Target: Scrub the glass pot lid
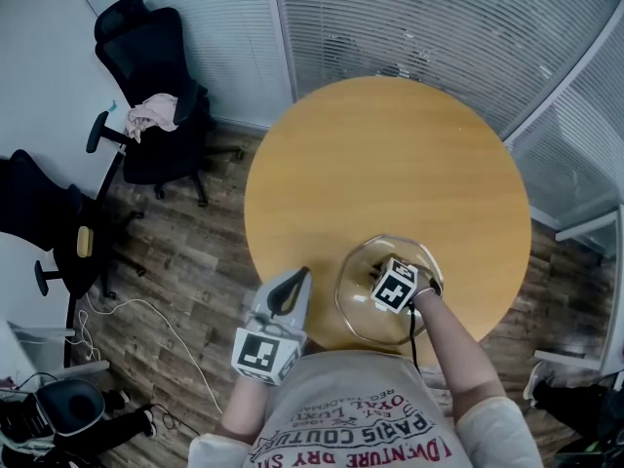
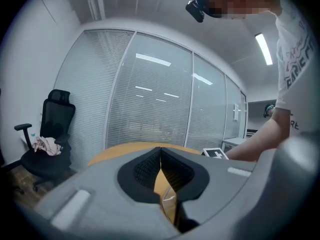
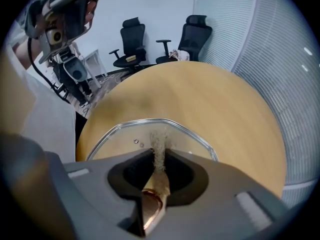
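One clear glass lid [image 1: 359, 306] [image 3: 131, 134] with a metal rim and a small vent hole lies flat on the round wooden table [image 1: 390, 164], near the edge closest to the person. The right gripper [image 1: 392, 281] [image 3: 159, 156] stands over it, its jaws pinching a brush [image 3: 158, 181] with a coppery handle, the pale bristles reaching down to the glass. The left gripper [image 1: 297, 279] [image 2: 160, 152] hangs just beside the lid at the table's edge, its jaws pressed together with nothing between them.
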The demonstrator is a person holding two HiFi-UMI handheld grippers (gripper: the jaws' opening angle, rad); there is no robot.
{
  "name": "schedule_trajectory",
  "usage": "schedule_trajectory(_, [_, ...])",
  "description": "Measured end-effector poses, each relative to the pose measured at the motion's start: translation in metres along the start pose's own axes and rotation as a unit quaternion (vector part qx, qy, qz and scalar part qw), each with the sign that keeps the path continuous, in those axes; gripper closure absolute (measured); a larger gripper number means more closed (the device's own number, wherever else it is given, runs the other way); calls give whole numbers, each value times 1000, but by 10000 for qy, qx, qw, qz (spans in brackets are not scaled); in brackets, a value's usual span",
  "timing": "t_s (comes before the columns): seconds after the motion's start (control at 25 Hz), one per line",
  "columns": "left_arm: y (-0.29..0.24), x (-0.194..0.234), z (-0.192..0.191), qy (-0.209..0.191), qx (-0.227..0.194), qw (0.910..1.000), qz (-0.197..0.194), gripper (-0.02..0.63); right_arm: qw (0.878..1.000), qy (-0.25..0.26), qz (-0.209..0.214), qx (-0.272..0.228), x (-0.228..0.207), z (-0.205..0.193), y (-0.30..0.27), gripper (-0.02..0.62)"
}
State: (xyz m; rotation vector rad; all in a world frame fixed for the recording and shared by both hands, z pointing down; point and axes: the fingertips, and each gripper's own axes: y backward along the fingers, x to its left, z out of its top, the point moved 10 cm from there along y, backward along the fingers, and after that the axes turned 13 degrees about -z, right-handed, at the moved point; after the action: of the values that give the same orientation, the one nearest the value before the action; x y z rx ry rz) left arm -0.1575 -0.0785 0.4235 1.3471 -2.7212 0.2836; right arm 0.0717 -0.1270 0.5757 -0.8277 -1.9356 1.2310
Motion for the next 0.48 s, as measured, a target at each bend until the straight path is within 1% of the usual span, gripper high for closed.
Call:
schedule_trajectory(0.2, [6,-7,10,-402,-98,9991,-108,598,9954,956,52,-91,19,5,2,529])
schedule_trajectory(0.32, [8,-11,11,-435,-100,9989,-112,598,9889,1478,72,-147,29,4,3,529])
schedule_trajectory(0.48, [13,-14,4,-431,-52,9990,-42,598,9771,2103,174,-264,44,2,6,529])
